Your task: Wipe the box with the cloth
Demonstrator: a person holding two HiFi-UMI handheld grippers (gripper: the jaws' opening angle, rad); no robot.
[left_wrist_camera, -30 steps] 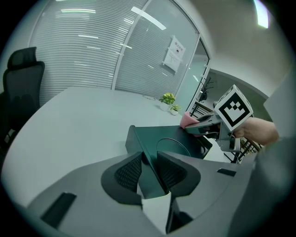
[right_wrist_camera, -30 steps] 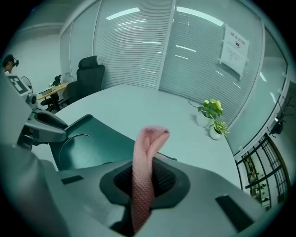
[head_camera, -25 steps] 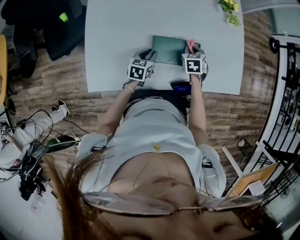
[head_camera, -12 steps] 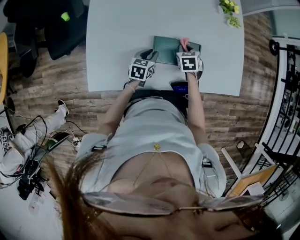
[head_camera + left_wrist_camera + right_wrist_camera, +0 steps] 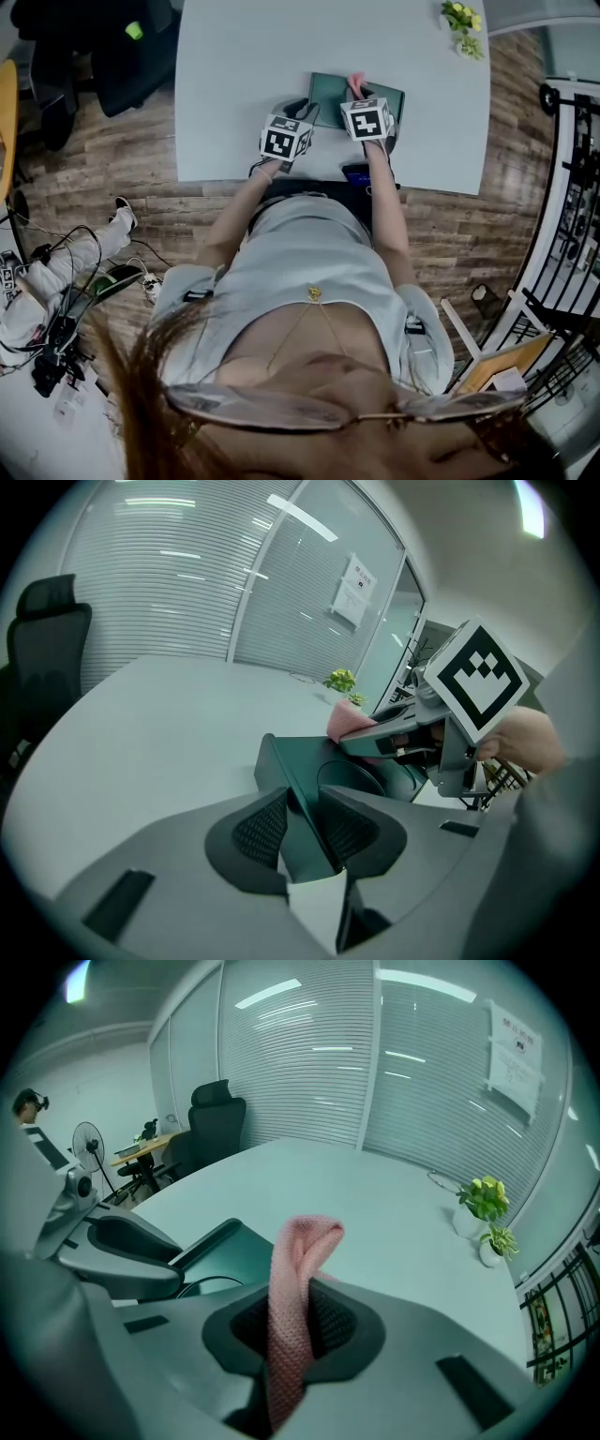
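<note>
The box [image 5: 330, 94] is dark green and lies on the pale table [image 5: 244, 56], near the edge where the person stands. The left gripper [image 5: 305, 829] has its jaws closed on the near left wall of the box; the thin wall stands between the two ribbed pads, and both pads press on it. The right gripper [image 5: 291, 1321] pinches the pink cloth [image 5: 302, 1269]. The cloth passes between the pads, rises in front of them and folds over at its top.

In the head view the two grippers are side by side over the box, the left at its near left corner and the right over its middle, with the cloth at the far edge. In the left gripper view the cloth is low over the far side of the box, beside a round mark on the top face, but I cannot tell if it touches the surface.

A small plant [image 5: 462, 21] stands at the far right corner of the table, well apart from the box. A black chair [image 5: 211, 1115] stands beyond the table, near the blinds.
</note>
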